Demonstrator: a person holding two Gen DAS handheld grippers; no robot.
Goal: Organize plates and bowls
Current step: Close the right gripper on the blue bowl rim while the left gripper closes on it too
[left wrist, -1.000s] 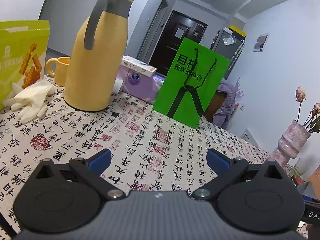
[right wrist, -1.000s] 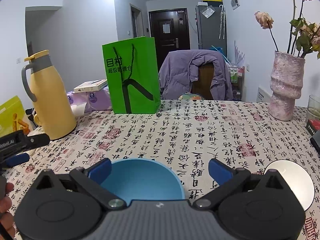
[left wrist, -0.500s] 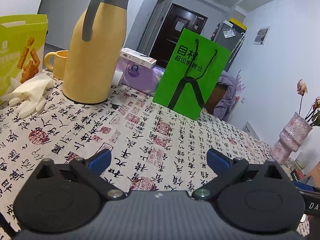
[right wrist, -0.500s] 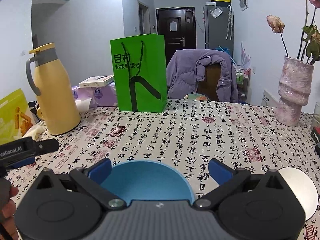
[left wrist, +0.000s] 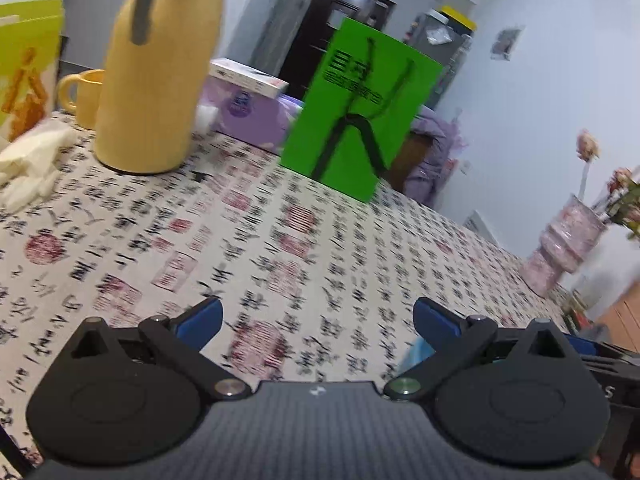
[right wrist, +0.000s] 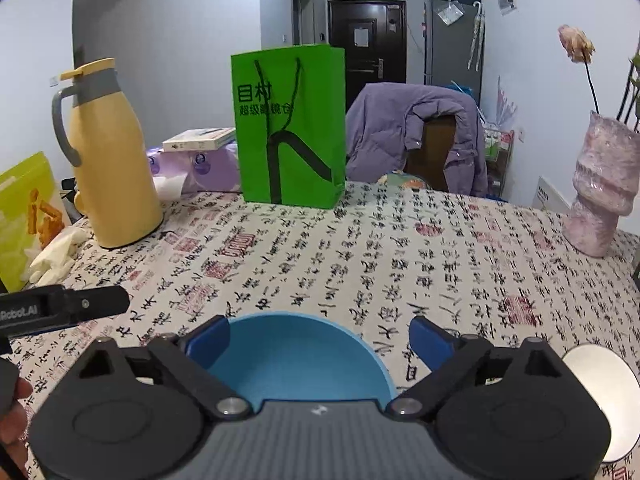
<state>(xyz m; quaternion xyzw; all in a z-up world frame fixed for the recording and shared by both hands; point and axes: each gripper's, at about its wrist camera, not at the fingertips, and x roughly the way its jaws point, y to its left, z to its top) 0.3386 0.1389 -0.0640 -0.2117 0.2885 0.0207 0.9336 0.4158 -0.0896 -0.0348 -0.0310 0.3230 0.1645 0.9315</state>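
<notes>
Blue bowl (right wrist: 296, 356) on table, directly under right gripper (right wrist: 320, 338), between its closing jaws, pads not pressing. White plate (right wrist: 600, 396) just right. Left gripper (left wrist: 316, 318) open, empty, farther off.

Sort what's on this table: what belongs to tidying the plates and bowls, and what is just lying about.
Belongs to the job:
- blue bowl, between the right tongs, which are closing
- white plate, right of the bowl

Just lying about:
- yellow jug
- yellow mug
- green bag
- pink vase
- white gloves
- snack packet
</notes>
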